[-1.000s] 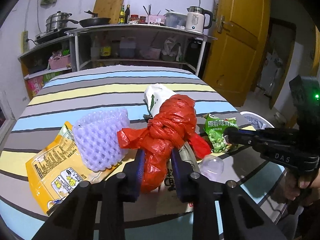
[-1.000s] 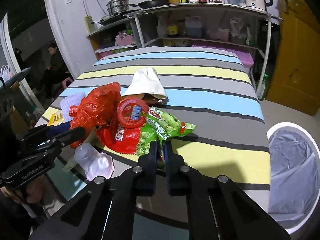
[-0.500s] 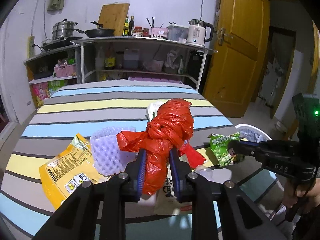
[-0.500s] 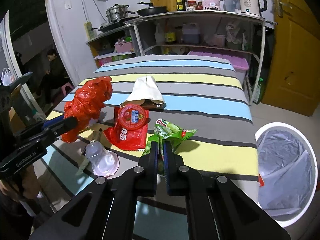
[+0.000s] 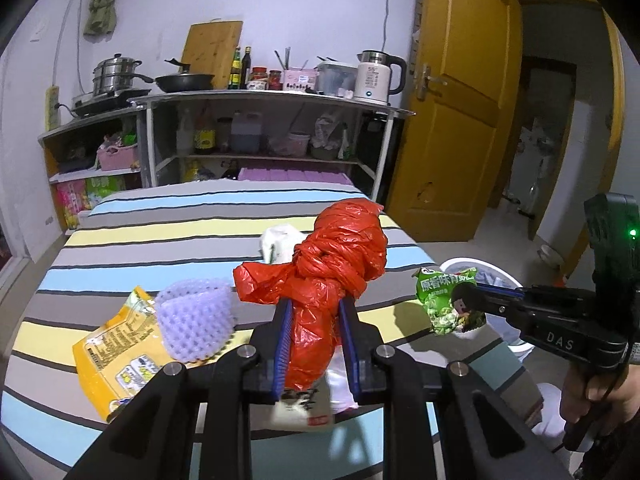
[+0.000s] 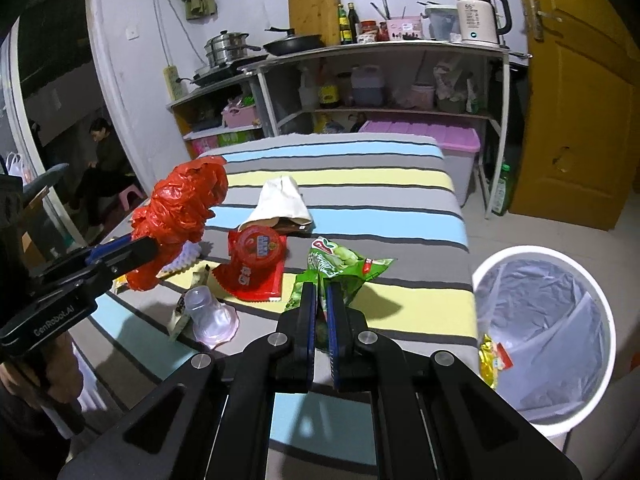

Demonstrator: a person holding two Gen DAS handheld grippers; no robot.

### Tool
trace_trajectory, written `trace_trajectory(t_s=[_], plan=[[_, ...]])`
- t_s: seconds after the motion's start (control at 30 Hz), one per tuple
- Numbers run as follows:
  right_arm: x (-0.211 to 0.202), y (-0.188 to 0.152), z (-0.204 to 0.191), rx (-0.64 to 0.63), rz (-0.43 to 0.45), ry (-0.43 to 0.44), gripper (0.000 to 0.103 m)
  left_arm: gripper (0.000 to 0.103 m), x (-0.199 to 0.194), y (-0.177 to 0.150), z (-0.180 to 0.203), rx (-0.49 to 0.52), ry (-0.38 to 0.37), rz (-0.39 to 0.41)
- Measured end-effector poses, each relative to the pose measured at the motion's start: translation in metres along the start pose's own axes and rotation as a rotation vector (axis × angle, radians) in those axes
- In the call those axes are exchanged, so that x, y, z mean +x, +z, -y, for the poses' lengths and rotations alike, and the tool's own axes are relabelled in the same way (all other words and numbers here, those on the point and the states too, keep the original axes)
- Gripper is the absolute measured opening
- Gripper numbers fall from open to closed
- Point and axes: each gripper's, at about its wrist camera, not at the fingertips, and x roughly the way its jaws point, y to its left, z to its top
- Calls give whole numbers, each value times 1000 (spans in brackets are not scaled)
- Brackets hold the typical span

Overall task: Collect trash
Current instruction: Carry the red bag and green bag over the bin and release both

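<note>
My left gripper is shut on a knotted red plastic bag and holds it above the striped table; the bag also shows in the right wrist view. My right gripper is shut on a green snack packet, lifted off the table; it shows in the left wrist view near the white lined trash bin. On the table lie a yellow packet, purple foam net, red wrapper, clear cup and white bag.
A yellow-red wrapper hangs at the bin's left rim. Metal kitchen shelves stand behind the table. A yellow door is on the right. A person sits far left.
Both grippers have risen and drawn back with their loads. The red bag and the green packet are now clear of the table; the green packet has shifted toward the bin.
</note>
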Motion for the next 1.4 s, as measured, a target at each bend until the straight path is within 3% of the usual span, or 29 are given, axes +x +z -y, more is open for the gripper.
trace_trajectory(t_s=[0.47,0.87,1.4], plan=[[-40,-8,35,65,53,-70,6,23,13,10,57,52,-95,-7],[-69,-23,88,156,83,-151,6,23,43,17,114,106,-179,-39],[-77,-39,143,258,73,-214,6,24,91,18,185,166,-274,-101]])
